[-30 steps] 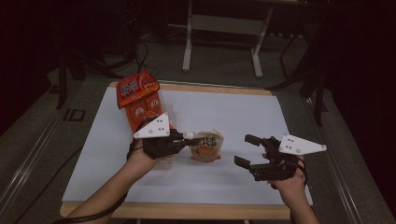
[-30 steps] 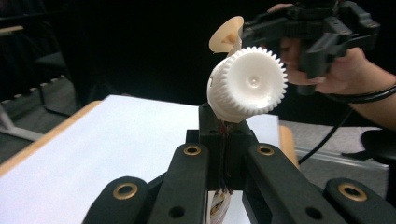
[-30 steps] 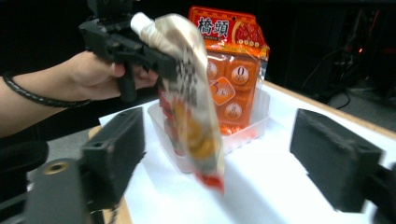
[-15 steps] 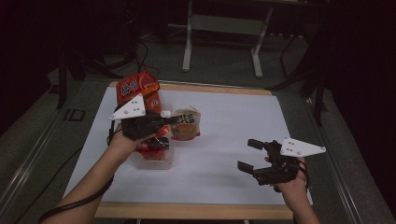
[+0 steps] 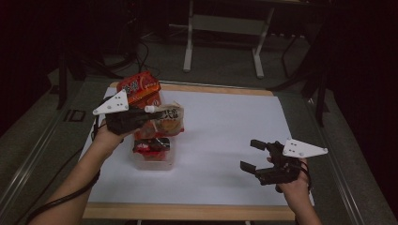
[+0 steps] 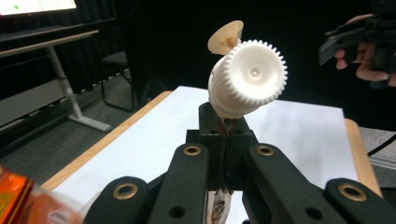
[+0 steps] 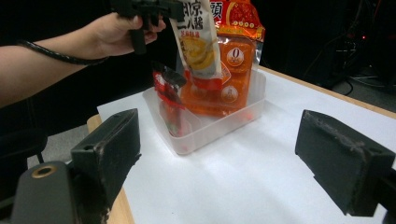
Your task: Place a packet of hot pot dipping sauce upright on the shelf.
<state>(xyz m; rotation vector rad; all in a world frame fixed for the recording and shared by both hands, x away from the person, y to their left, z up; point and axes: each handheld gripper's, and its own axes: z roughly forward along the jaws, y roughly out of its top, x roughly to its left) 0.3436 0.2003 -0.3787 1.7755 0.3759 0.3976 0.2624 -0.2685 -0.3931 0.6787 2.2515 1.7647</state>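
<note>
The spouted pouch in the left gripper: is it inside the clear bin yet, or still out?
Still out. The spouted pouch hangs from the left gripper above the clear bin, its bottom edge over the orange packet, not resting inside.

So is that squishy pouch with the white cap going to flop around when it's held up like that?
Probably a bit. The pouch hangs from the left gripper, pinched just under its white cap, so the soft body likely sways. It looks light, since that small pinch carries it. Lowered into the clear bin, it may slump against the orange packet.
</note>
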